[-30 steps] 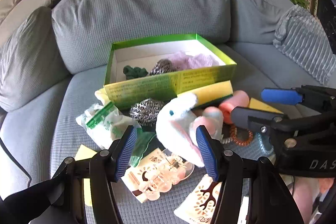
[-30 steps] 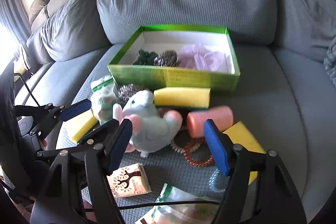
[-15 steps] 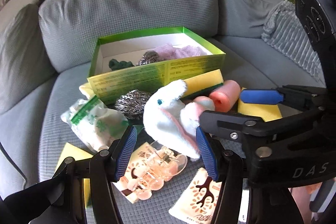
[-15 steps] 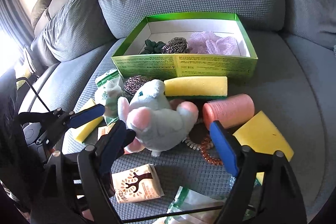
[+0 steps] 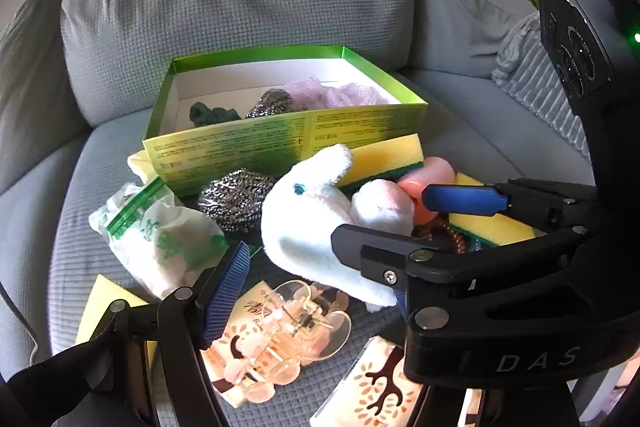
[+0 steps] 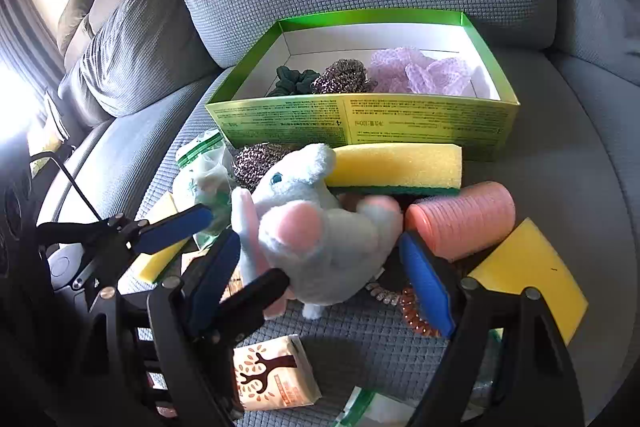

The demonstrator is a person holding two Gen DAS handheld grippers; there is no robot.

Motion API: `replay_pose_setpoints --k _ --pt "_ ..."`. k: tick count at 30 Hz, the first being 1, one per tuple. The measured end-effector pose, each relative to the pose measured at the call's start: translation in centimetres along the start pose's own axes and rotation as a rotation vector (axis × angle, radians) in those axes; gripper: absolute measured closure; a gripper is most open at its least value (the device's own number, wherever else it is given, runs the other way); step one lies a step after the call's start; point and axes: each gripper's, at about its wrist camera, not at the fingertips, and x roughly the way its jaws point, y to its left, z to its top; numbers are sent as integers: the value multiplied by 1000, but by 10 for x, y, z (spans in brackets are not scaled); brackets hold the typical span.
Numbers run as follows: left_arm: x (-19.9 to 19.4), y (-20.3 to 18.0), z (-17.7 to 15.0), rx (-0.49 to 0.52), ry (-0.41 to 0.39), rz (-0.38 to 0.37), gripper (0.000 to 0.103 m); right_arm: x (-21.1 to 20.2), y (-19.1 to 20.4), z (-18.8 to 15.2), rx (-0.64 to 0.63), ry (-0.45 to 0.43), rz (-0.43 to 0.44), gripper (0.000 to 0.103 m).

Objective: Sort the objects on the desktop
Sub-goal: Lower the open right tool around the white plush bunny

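Note:
A pale plush mouse (image 6: 320,239) with pink ears lies on the grey sofa seat in front of the green box (image 6: 360,123). My right gripper (image 6: 320,279) is open around it, one blue pad on each side and not pressing. My left gripper (image 5: 316,293) comes in from the left, low at the plush mouse (image 5: 308,223), and its jaws are opening. The toy's lower edge and a clear hair claw (image 5: 288,327) lie between its fingers. Its right finger is hidden behind the right gripper's black body. The green box (image 5: 280,143) holds a dark scrunchie, a steel scourer and lilac mesh.
Around the toy lie a yellow sponge (image 6: 396,165), a pink roll (image 6: 460,219), a second yellow sponge (image 6: 528,267), a loose scourer (image 5: 236,197), a zip bag (image 5: 160,235), a spiral hair tie (image 6: 416,315) and a tissue pack (image 6: 272,371). Sofa cushions rise behind the box.
The right gripper has dropped closer over the plush mouse with wider jaws. The left gripper's jaws have spread, and the right gripper now fills more of the left wrist view.

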Motion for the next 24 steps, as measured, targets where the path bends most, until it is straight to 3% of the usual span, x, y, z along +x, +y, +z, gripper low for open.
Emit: replay_pose_setpoints --k 7,11,16,24 --pt "10 0 1 -8 16 -48 32 8 -8 0 31 21 34 23" --pt "16 -3 2 8 11 -65 32 14 -11 0 53 46 67 38" --pt "17 -4 4 11 3 -75 32 16 -14 0 78 43 73 42" --pt "18 -6 3 25 -16 -61 32 13 -8 0 50 13 49 58"
